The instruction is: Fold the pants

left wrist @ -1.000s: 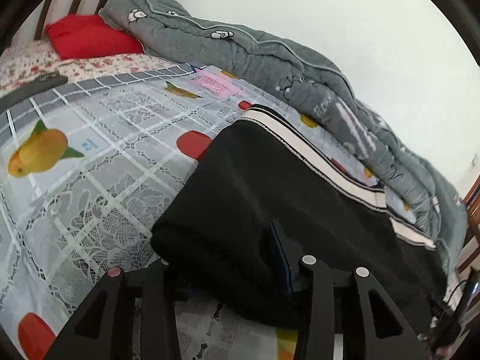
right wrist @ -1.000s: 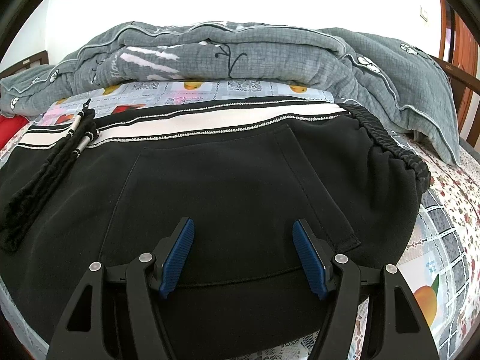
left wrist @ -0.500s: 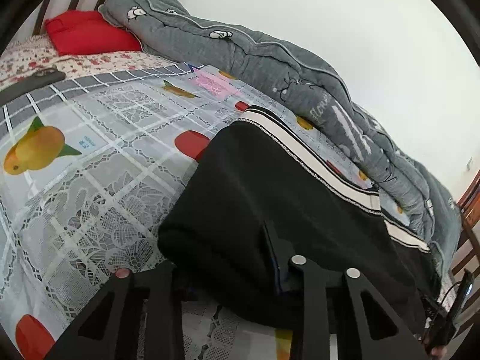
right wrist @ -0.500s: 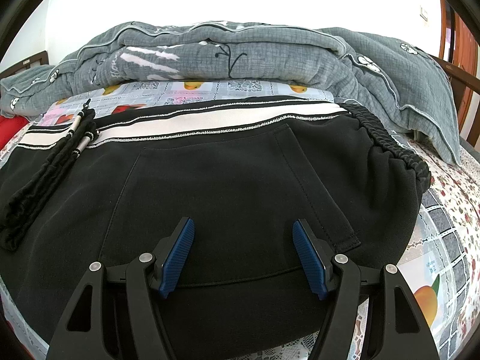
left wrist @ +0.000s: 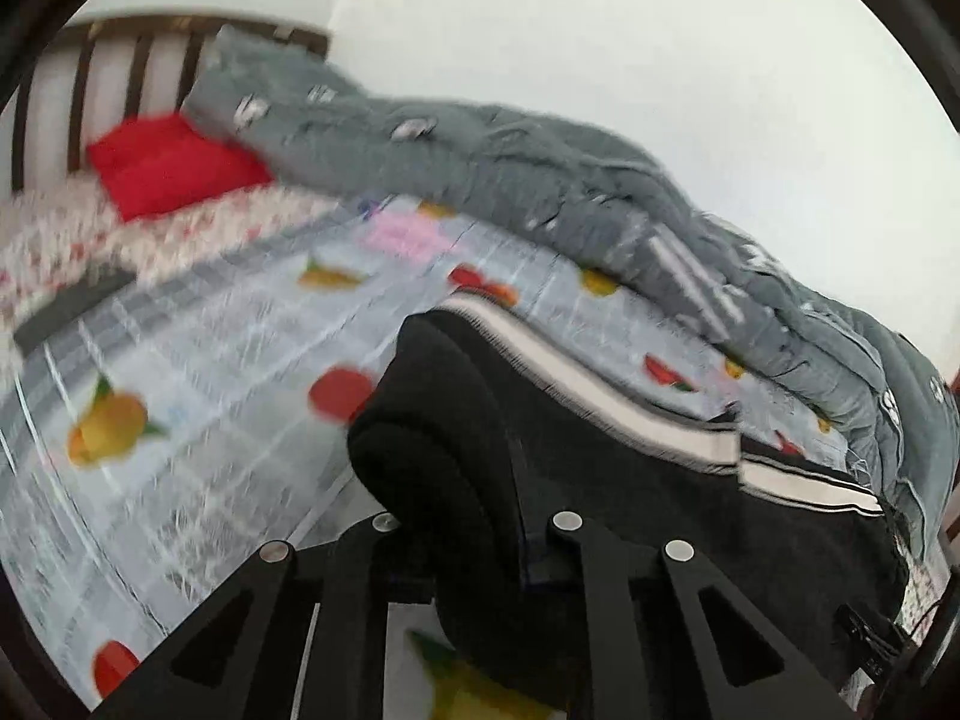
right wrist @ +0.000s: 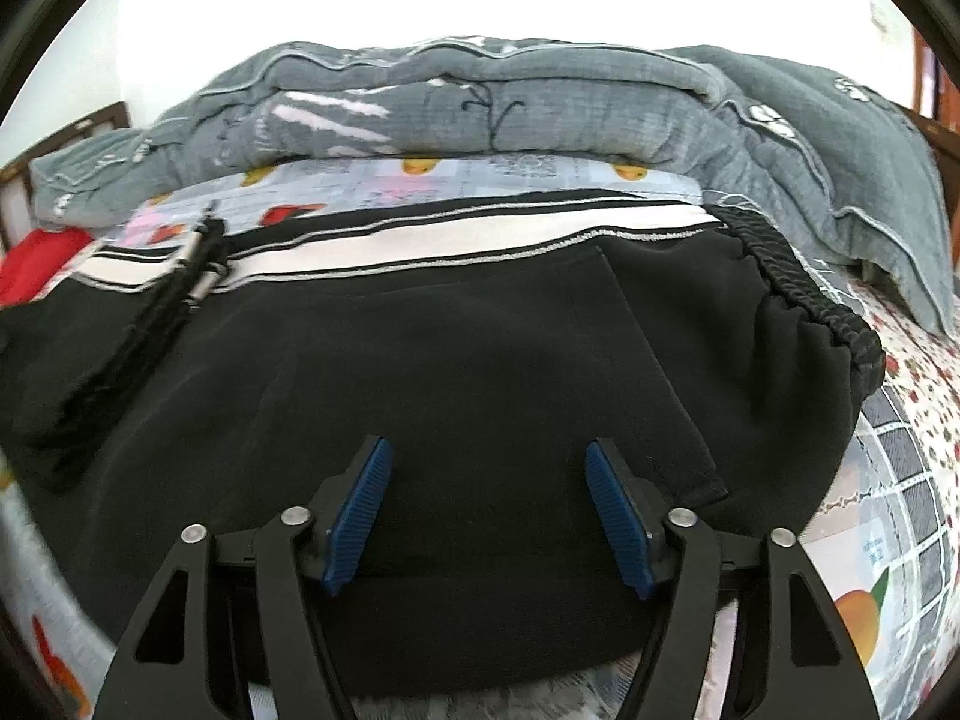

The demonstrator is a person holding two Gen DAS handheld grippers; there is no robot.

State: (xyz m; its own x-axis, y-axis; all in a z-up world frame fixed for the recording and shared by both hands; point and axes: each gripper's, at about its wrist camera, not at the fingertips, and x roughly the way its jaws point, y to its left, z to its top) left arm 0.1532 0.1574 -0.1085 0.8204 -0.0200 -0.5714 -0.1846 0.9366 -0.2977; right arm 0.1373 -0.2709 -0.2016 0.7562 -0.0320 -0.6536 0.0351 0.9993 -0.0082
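Black pants [right wrist: 480, 372] with a white side stripe [right wrist: 468, 246] lie folded on the bed, elastic waistband [right wrist: 804, 294] at the right and drawstring [right wrist: 174, 294] at the left. My right gripper [right wrist: 489, 504] is open, its blue pads [right wrist: 360, 510] resting over the near edge of the pants, holding nothing. In the left wrist view my left gripper [left wrist: 474, 546] is shut on the folded end of the pants [left wrist: 444, 456] and lifts it off the sheet; its pads are hidden by the cloth. The view is blurred.
The bed has a grey checked fruit-print sheet [left wrist: 198, 384]. A bunched grey quilt [right wrist: 540, 102] runs along the far side by the white wall. A red pillow [left wrist: 168, 168] lies by the wooden headboard [left wrist: 120, 66]. A dark flat object [left wrist: 66, 306] lies on the sheet at left.
My left gripper has closed on the folded end of the pants and raised it, bunching the cloth. The left view swung and blurred. My right gripper has not moved.
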